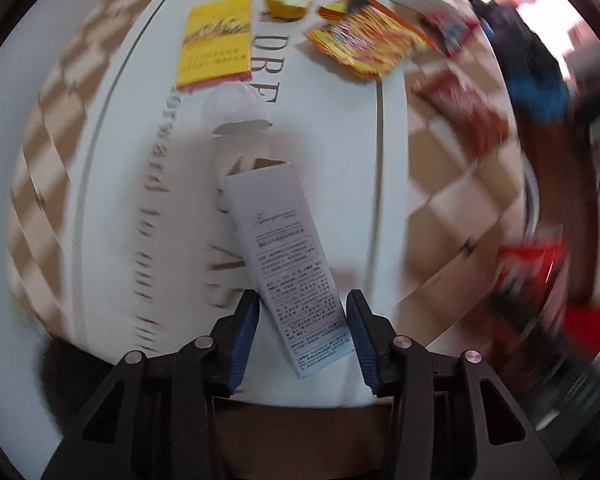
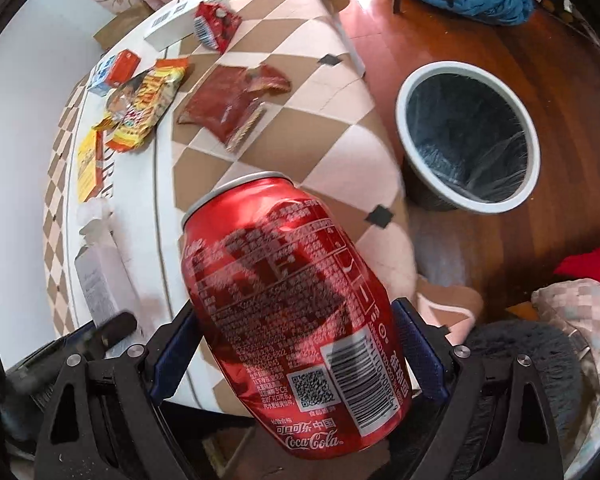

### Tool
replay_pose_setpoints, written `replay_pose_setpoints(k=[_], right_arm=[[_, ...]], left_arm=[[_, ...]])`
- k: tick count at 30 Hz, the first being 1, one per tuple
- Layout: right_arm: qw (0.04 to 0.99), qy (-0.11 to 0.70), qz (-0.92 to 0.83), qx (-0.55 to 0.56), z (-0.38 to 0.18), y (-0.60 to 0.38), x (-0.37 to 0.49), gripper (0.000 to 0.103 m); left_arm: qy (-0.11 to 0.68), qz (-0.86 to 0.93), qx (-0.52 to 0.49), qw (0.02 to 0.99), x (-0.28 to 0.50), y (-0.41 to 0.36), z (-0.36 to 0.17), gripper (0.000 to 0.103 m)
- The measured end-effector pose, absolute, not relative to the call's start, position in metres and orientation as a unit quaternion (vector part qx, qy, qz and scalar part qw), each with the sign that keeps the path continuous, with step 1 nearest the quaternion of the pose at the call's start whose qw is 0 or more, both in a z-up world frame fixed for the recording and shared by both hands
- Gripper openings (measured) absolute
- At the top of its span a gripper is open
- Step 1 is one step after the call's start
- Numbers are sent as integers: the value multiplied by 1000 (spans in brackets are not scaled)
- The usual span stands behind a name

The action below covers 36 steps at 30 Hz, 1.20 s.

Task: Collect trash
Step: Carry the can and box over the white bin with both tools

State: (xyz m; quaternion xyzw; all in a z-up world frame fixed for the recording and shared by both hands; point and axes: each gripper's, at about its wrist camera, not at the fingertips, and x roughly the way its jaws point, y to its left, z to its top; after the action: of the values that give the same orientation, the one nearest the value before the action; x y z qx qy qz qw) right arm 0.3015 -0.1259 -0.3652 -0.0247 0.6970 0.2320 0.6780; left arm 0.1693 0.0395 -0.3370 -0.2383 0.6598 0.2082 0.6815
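My right gripper clamps the red cola can, short of the lined bin, which looks empty. My left gripper brackets the white carton; contact unclear. Wrappers beyond the can remain uncollected.
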Motion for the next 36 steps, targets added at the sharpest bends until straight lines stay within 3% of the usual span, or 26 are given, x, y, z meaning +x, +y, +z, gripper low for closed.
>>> replay_pose_setpoints(k=[4,10,15,16,17,22,29,36], right_arm=[[661,709,246,-31,-367,-113,296,93],[652,708,259,-83,-365,-96,285,93],[648,702,267,-125,-367,-87,270,93],[650,700,267,-131,-368,-86,267,92],[654,695,265,-137,-368,-86,265,81],[674,673,264,-152,-366,-86,253,81],[695,655,267,-126,-354,-101,254,81],[736,615,282,-40,-298,-141,271,81]], left_arm=[[678,188,-187,685,151,49,-336,40],[654,201,-272,677,131,77,-343,41],[629,241,-278,685,109,92,-335,40],[627,244,-276,687,107,90,-334,39],[625,244,-274,689,100,88,-332,35],[618,254,-234,707,93,65,-316,31],[592,273,-182,736,74,46,-273,31],[554,260,-152,776,113,7,-232,31]])
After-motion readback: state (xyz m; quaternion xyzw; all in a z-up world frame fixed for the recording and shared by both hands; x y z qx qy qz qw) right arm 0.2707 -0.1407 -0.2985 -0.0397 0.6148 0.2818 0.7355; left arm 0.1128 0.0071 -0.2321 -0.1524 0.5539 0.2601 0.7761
